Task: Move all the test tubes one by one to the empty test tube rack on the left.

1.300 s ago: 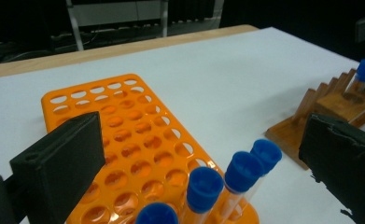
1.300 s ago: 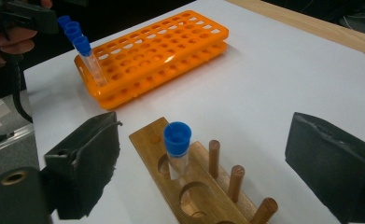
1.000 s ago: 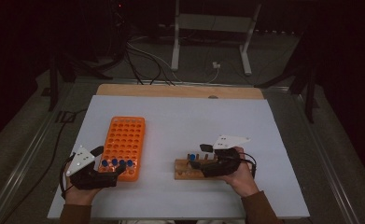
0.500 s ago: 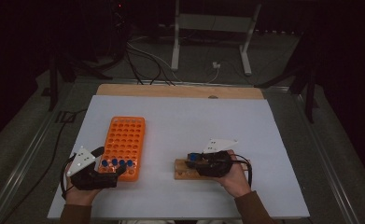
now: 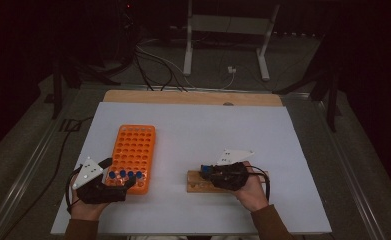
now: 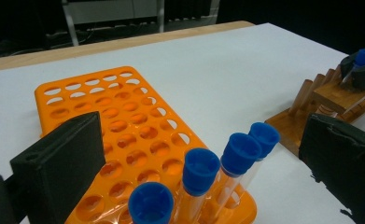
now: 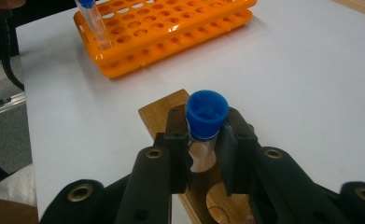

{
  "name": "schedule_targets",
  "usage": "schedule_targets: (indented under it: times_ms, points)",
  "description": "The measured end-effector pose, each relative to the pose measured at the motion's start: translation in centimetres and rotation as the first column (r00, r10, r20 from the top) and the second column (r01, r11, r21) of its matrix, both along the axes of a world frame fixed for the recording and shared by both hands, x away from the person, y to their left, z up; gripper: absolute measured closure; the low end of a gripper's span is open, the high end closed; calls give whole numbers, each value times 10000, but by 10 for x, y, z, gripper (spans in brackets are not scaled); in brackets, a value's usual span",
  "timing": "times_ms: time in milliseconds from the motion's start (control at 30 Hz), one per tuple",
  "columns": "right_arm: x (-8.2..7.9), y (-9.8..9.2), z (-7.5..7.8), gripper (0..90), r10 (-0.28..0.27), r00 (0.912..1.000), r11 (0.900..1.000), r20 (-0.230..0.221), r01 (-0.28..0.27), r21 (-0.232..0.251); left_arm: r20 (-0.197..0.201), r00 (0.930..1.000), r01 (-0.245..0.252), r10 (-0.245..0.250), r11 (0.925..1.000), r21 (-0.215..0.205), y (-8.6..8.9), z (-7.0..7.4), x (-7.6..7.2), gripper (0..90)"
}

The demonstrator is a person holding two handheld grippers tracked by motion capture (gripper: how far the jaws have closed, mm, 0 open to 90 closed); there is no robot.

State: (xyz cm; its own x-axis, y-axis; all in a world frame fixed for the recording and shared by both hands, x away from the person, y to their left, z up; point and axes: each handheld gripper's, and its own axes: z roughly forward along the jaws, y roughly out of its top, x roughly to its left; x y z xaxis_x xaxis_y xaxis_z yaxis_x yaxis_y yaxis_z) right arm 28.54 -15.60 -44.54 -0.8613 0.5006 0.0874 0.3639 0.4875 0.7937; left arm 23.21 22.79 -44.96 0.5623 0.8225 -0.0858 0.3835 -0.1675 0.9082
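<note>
An orange tube rack (image 5: 133, 147) lies at the left of the white table. Several blue-capped tubes (image 5: 125, 175) stand in its near row. My left gripper (image 5: 117, 174) is open, one jaw on each side of that end of the rack (image 6: 124, 121), its pads clear of the tubes (image 6: 201, 170). My right gripper (image 5: 208, 171) has just been closing and is now shut on a blue-capped clear tube (image 7: 206, 112). It holds the tube upright over a wooden stand (image 7: 161, 114). The tube's lower end is hidden behind the jaws.
The wooden stand (image 5: 195, 182) lies right of the rack, with bare white table between and beyond them. A wooden board edge (image 5: 193, 97) runs along the table's back. Cables and a metal frame (image 5: 223, 30) lie on the dark floor behind.
The right gripper's jaws have come together on the blue-capped tube at the wooden stand. The hand shifted slightly. The left gripper and rack have stayed put.
</note>
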Motion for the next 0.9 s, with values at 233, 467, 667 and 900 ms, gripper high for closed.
schedule_targets:
  times_ms: [233, 467, 667, 900]
  points:
    - [-1, 0, 0, 766, 28, 10000, 10000, 60, -28, -18, 20, 10000, -25, 25, 10000, 6, 0, 0, 0, 8]
    - [-2, -1, 2, 767, 10, 9999, 10000, 126, -10, 4, 28, 10000, -9, 9, 10000, 27, 0, 0, 0, 8]
    - [-3, -2, 5, 768, -9, 9998, 10000, 216, 8, 68, 55, 10000, -34, 34, 10000, 12, 0, 0, -1, 8]
    - [-4, -2, 8, 768, -66, 9997, 9999, 218, 63, 134, 36, 10000, 5, -5, 10000, -4, -1, -1, -1, 9]
